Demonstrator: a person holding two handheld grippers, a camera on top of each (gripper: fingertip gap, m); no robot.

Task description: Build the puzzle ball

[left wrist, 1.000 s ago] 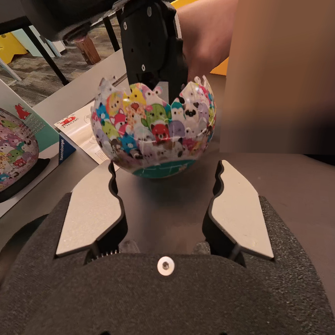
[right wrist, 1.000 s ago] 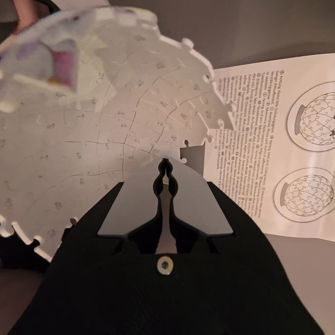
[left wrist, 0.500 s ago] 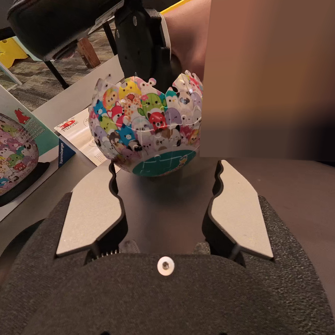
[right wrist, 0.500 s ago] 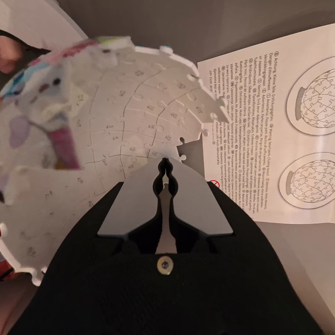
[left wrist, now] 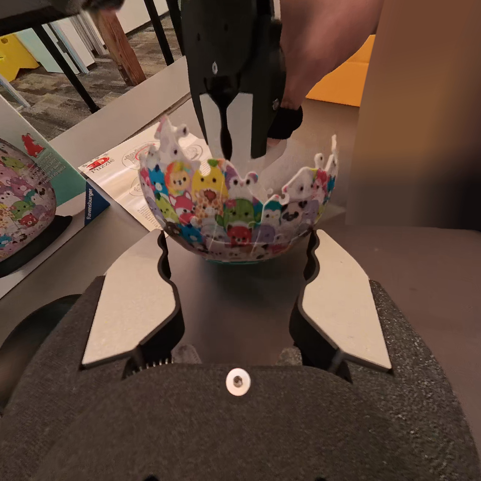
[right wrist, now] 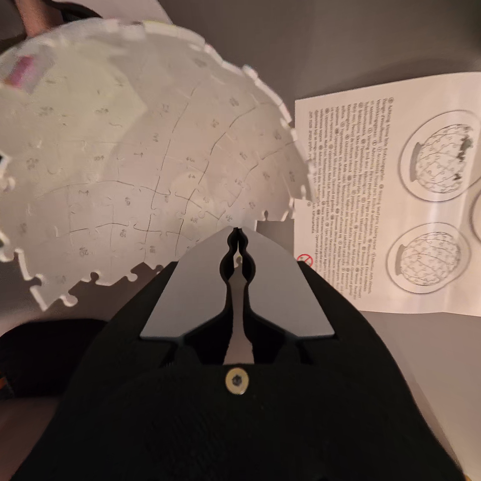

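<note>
puzzle ball [left wrist: 238,205]: half-built bowl, opening up, jagged rim, base on counter [left wrist: 390,260] | right gripper [left wrist: 229,153]: jaws pinched together on near rim | left gripper [left wrist: 236,263]: jaws wide apart, holding nothing, just short of ball

Grey table [left wrist: 390,260], patterned carpet [left wrist: 52,104]

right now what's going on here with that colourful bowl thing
A person is building a puzzle ball with two hand-held grippers. The half-built puzzle ball, an open bowl of colourful pieces with a jagged rim, sits on the grey table. The right hand-held gripper is shut and reaches down over the rim, seemingly pinching its edge. The left hand-held gripper is open, just short of the shell. An instruction sheet and the puzzle box lie nearby.
</note>
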